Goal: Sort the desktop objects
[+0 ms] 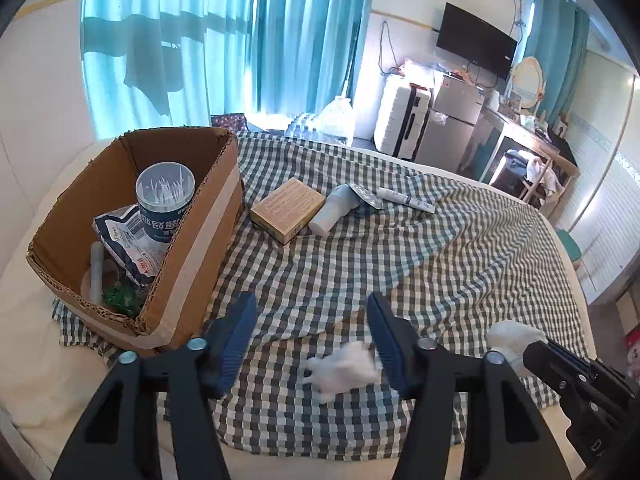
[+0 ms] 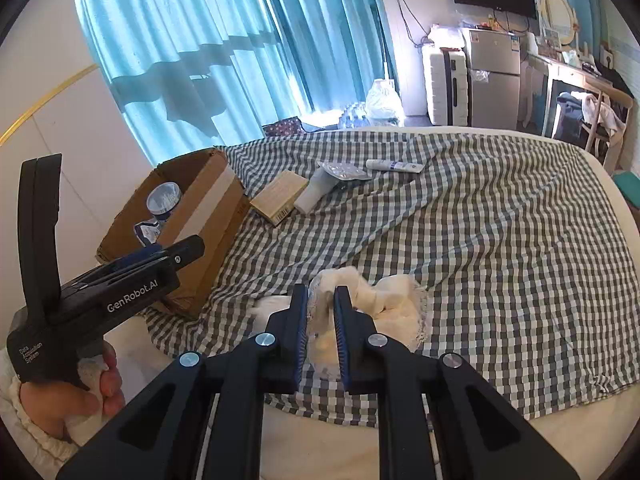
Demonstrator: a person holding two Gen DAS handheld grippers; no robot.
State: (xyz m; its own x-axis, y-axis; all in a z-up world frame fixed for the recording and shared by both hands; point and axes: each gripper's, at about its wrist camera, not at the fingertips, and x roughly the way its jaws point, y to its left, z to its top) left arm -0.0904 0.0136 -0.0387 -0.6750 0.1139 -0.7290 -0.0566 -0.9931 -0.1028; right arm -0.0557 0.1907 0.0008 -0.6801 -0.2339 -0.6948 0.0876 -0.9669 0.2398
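A checked cloth is spread over the bed. At its left edge a cardboard box is set, with a swab jar inside. Beside the box lie a small wooden box, a white bottle and a tube. The left gripper is held with fingers wide, nothing between them. A white cloth is pinched in the narrow fingers of the right gripper.

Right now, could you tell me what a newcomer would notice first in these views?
The checked cloth covering the bed dominates. At its left edge stands an open box already holding a tub and packets. Nearest, the right gripper has its jaws closed on a white rag, the left gripper open.
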